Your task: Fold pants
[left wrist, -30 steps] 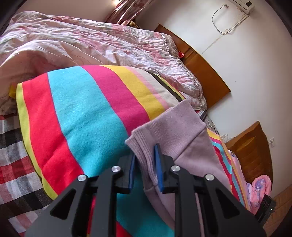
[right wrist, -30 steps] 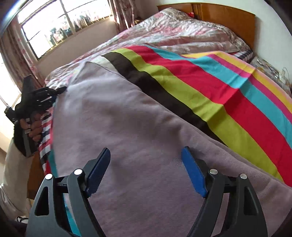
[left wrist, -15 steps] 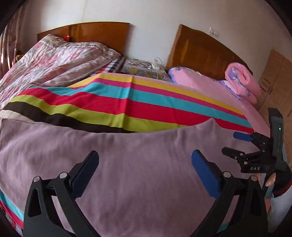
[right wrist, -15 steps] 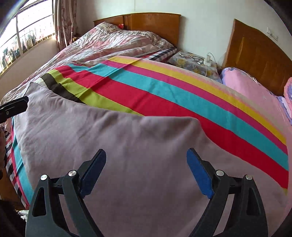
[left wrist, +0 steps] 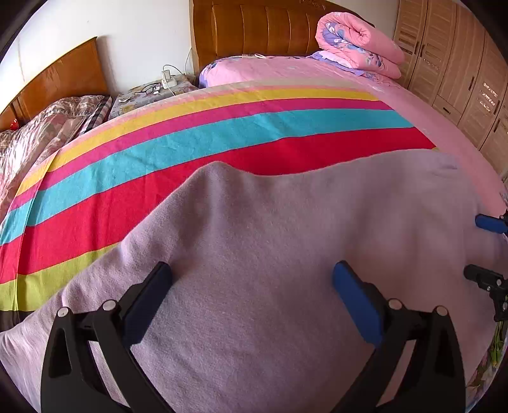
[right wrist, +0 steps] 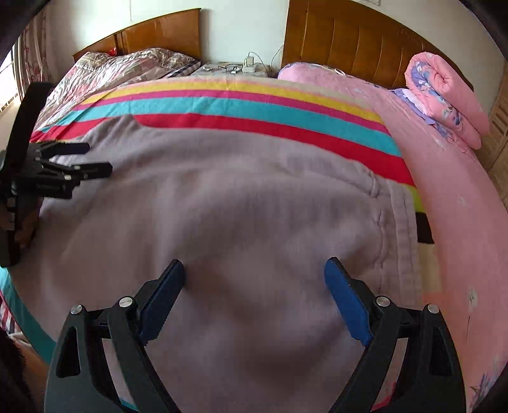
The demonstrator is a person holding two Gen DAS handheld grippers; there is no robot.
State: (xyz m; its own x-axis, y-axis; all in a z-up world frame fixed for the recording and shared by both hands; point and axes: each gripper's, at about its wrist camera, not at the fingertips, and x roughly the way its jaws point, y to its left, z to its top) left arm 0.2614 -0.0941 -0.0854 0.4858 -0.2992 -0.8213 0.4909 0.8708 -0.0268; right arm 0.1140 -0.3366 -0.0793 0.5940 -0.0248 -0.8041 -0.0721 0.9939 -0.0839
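Observation:
The mauve knit pants (left wrist: 285, 241) lie flat on the striped blanket (left wrist: 190, 139) on the bed. They also fill the right wrist view (right wrist: 222, 206), with the ribbed waistband (right wrist: 400, 228) at the right. My left gripper (left wrist: 250, 286) is open and empty just above the pants' left part. My right gripper (right wrist: 254, 282) is open and empty above the part near the waistband. The left gripper shows at the left of the right wrist view (right wrist: 79, 162), and the right gripper's fingertips (left wrist: 487, 222) show at the right edge of the left wrist view.
A rolled pink quilt (left wrist: 358, 41) lies at the far right by the wooden headboard (left wrist: 260, 28). A crumpled floral duvet (right wrist: 120, 73) covers the bed at the left. A bedside stand with glasses and chargers (left wrist: 152, 90) sits between the beds. Wardrobe doors (left wrist: 460, 70) stand at the right.
My left gripper let go of the pants' edge and opened. Both grippers swung round over the flat pants, facing the headboards.

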